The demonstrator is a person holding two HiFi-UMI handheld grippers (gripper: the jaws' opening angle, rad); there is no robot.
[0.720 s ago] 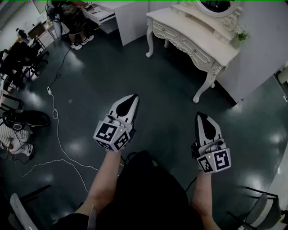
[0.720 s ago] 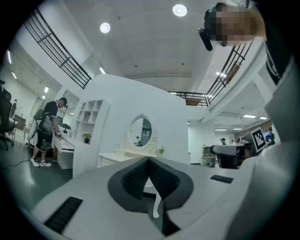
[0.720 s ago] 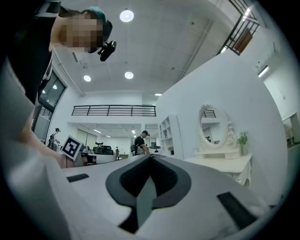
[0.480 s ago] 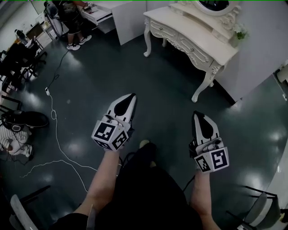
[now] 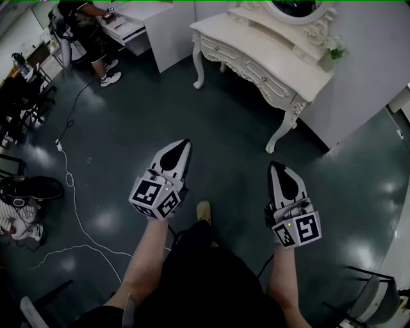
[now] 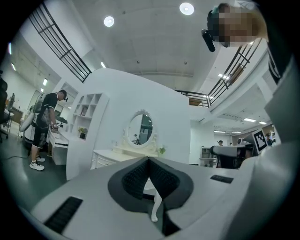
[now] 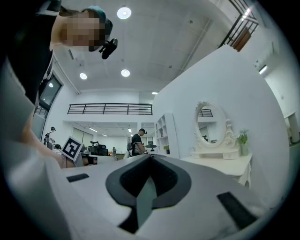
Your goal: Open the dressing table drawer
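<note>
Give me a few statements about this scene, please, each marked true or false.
1. The left gripper and the right gripper are both shut and hold nothing. True.
2. The left gripper touches the dressing table. False: bare floor lies between them.
3. None of the dressing table's drawers is pulled out. True.
4. The oval mirror lies flat on the floor. False: it stands upright at the back of the dressing table.
5. A small plant stands at the dressing table's right end in the head view. True.
</note>
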